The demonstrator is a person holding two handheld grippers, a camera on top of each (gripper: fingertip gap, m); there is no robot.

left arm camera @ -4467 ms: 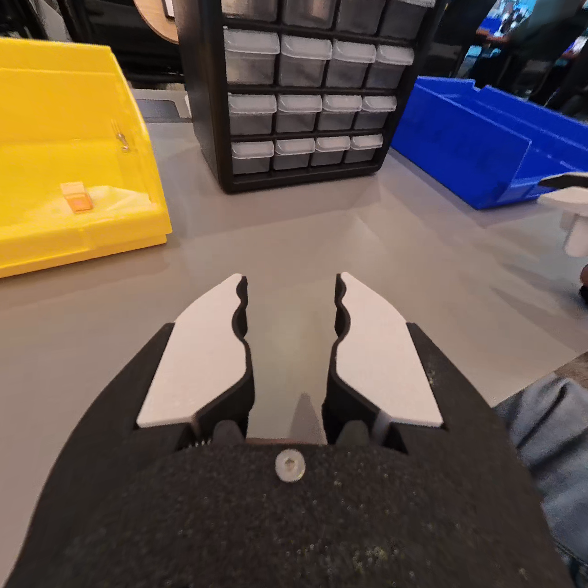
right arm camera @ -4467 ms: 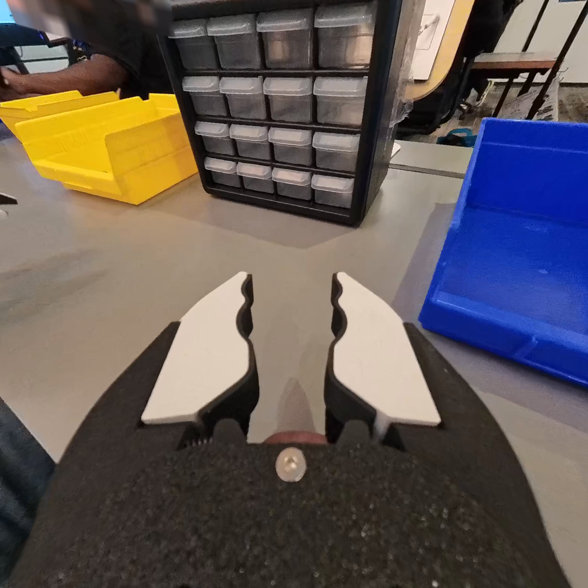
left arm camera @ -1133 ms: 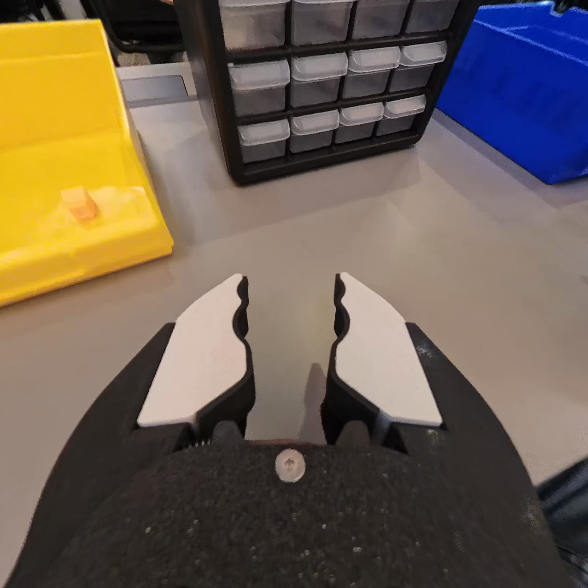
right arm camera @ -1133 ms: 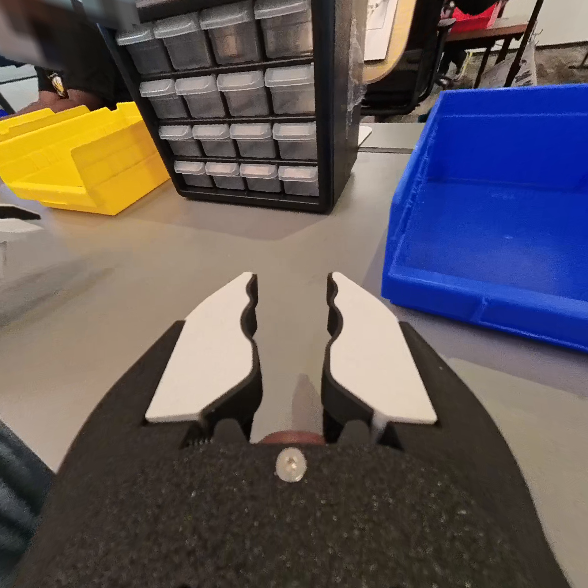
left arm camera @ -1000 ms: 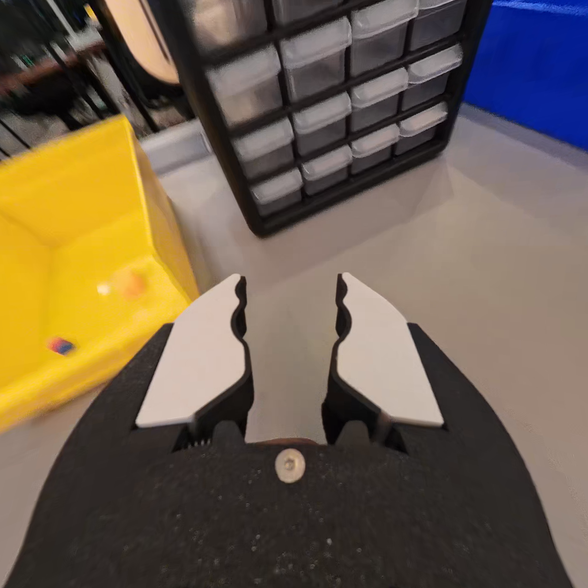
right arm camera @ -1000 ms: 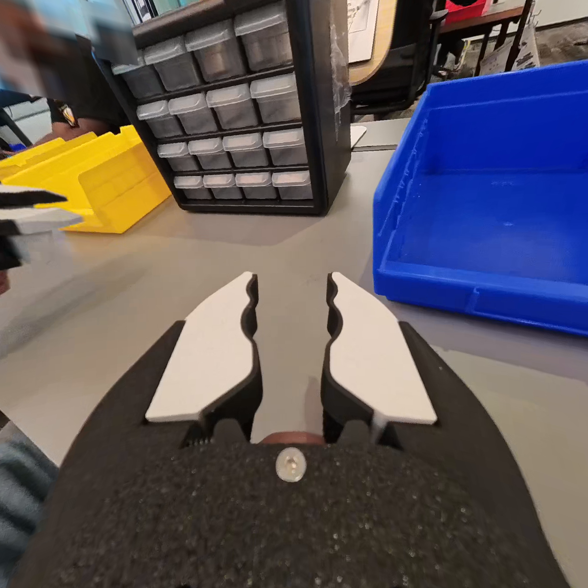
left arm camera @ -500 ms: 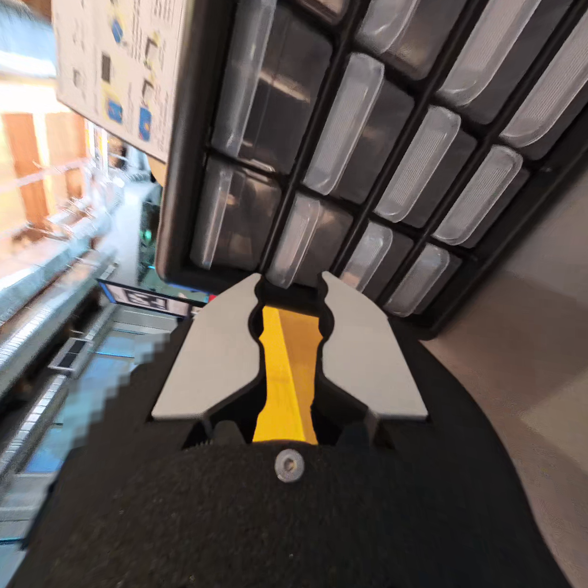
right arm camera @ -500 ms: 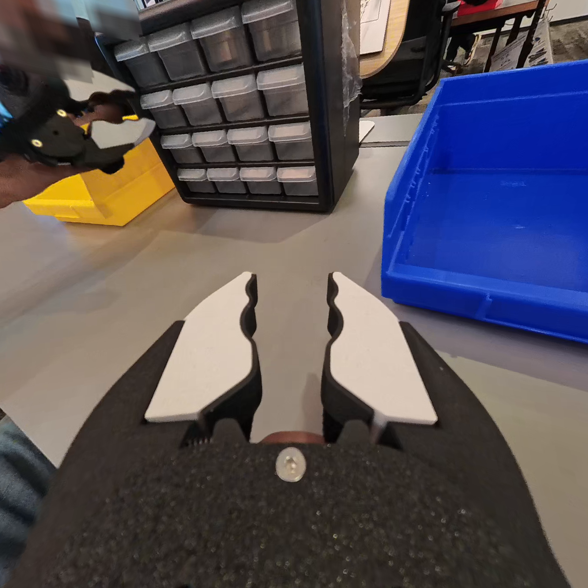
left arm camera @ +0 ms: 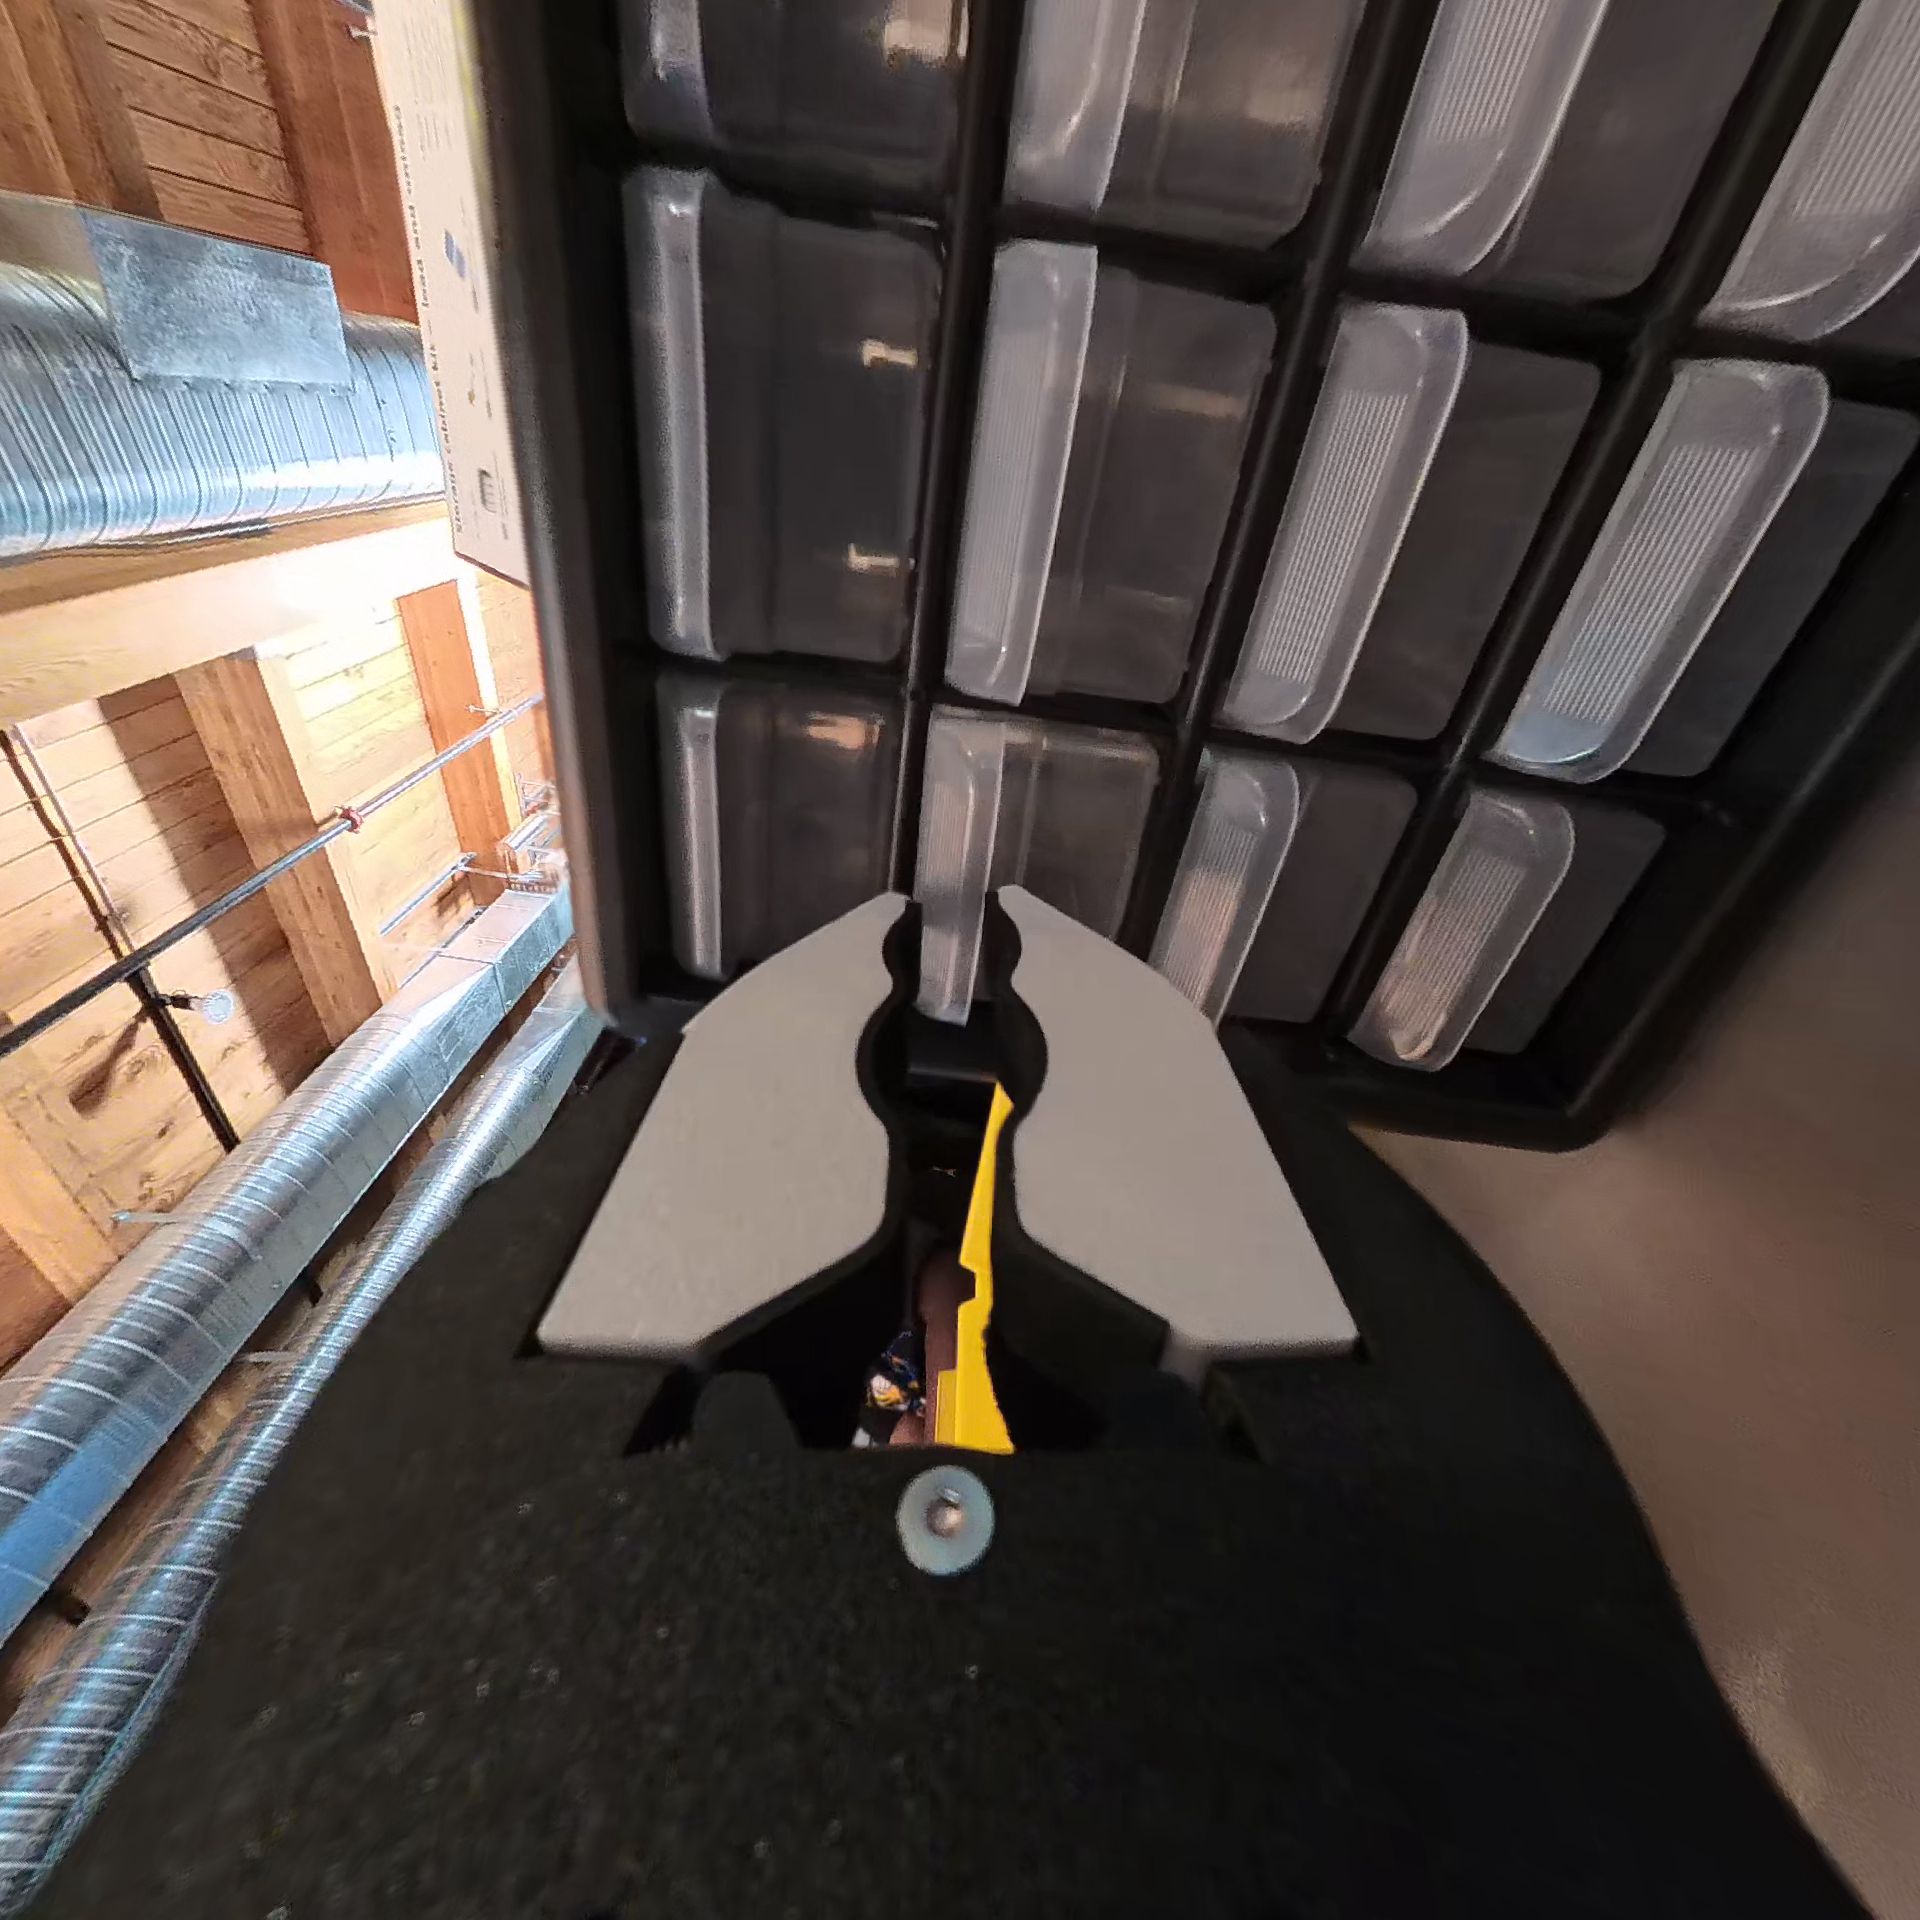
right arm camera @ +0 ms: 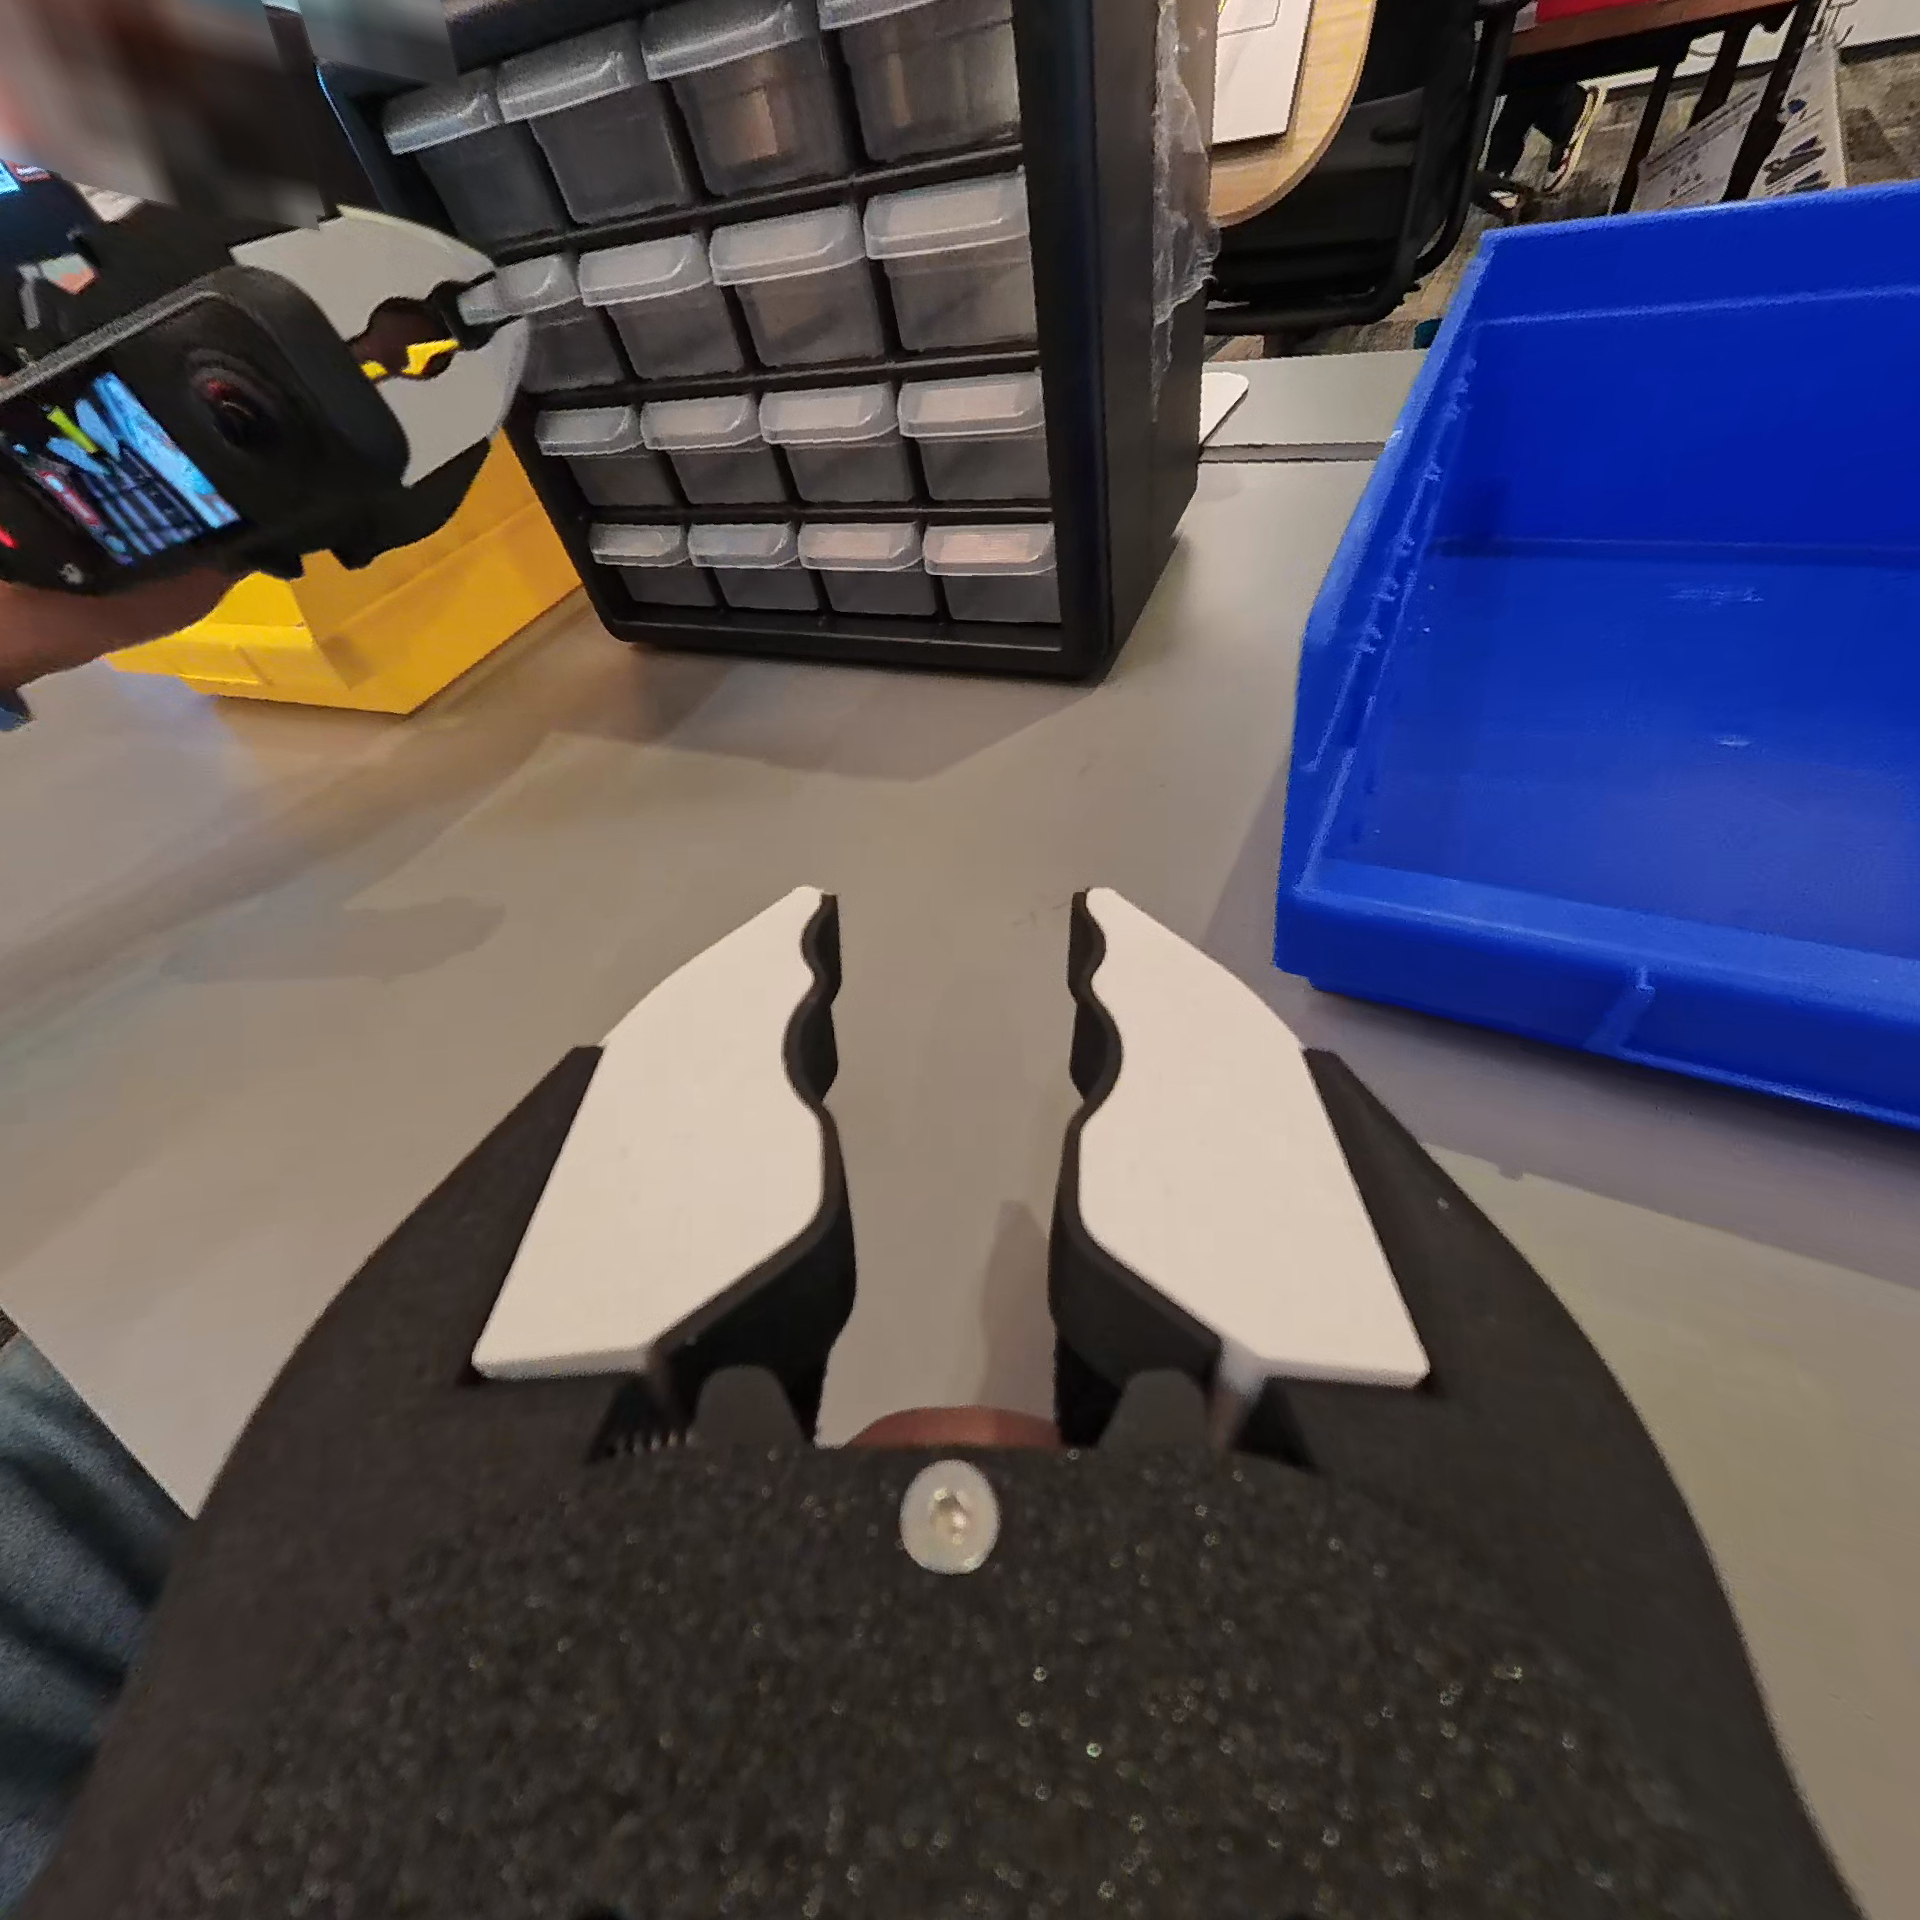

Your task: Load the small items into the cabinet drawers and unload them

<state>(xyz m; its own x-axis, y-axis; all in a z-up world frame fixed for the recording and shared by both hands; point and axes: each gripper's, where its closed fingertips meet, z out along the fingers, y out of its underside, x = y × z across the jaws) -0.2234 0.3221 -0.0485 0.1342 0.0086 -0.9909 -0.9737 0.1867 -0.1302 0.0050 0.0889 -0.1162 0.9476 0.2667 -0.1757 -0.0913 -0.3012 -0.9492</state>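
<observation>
Grey desk (right arm camera: pixel 520 831) lies closest under our right tongs (right arm camera: pixel 951 904), which hover wide apart and empty. At 2 o'clock from them sits a blue bin (right arm camera: pixel 1558 987) with nothing visible inside. At 12 o'clock stands the black cabinet (right arm camera: pixel 1122 364) with its rows of clear plastic drawers, all of them looking pushed in. At 10 o'clock a yellow bin (right arm camera: pixel 416 613) sits just beside the cabinet's left side. Its inside is hidden from us, so we cannot see any small items.

Our left tongs (left arm camera: pixel 951 925) are rolled on their side at the cabinet's left column. They are drawn narrow onto the lip (left arm camera: pixel 951 831) of one drawer (left arm camera: pixel 1049 821), with a tip on either face of it. The pads seem to touch the lip, though the contact is fine and hard to confirm.

We judge this to be the opening step: pull that drawer out so that it can be loaded.

The drawer looks light, thin-walled and rigid, and its smooth plastic is probably slippery. The lip is the only place to take hold, and we want it seated deep in the scalloped notch of the tips, near its middle. A straight pull along the runners should slide it. A skewed pull could jam it or let the lip slip free, and a hard tug might drag the cabinet across the desk or pull the drawer right out.
</observation>
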